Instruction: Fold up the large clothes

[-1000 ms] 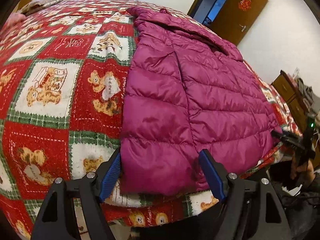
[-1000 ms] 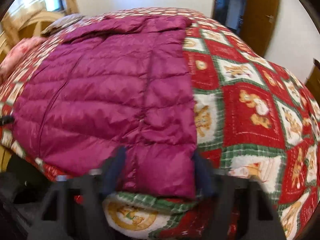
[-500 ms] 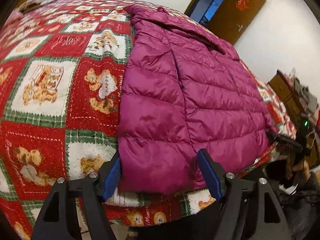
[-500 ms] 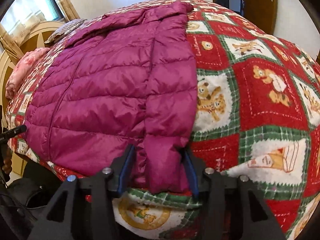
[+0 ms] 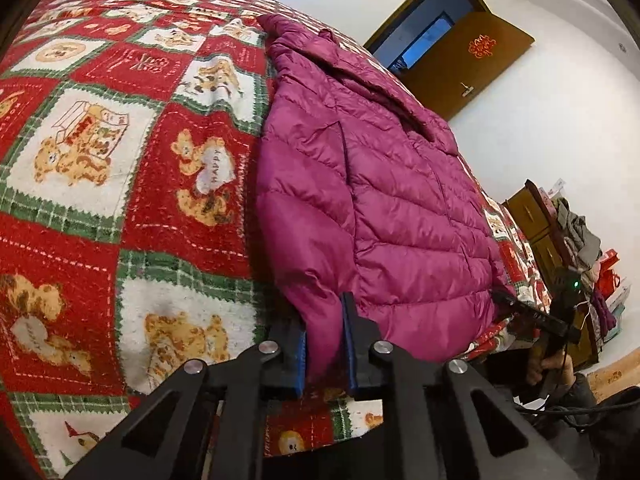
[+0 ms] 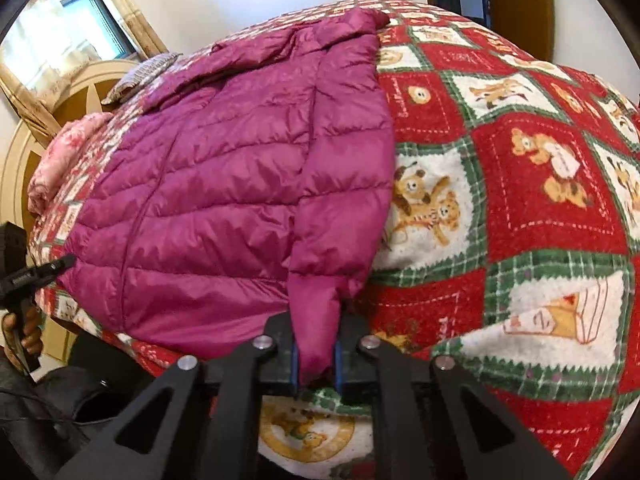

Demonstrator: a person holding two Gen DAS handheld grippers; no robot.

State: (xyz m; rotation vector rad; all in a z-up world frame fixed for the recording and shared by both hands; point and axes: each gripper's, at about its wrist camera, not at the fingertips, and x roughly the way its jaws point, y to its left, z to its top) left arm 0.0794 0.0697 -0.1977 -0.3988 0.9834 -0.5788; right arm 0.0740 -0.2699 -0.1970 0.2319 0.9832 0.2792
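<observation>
Left wrist view: a bed covered by a red, green and white patchwork blanket printed with teddy bears fills most of the picture. A magenta quilted puffer jacket lies flat on it, running from the near edge to the far side, right of centre. The left gripper has just been closing, and its blue pads now pinch the jacket's near left hem corner. Beyond the bed stands a white wall with an open brown door bearing a red ornament. At the far right is a wooden dresser piled with clothes. The right gripper, held in a hand, shows at the jacket's right hem.

Right wrist view: the same jacket lies on the left half of the blanket. The right gripper has just been closing and now clamps the near right hem corner. Far left are a curtained window, a rounded wooden headboard, a grey pillow and pink bedding. The left gripper shows at the left edge, touching the jacket's hem.
</observation>
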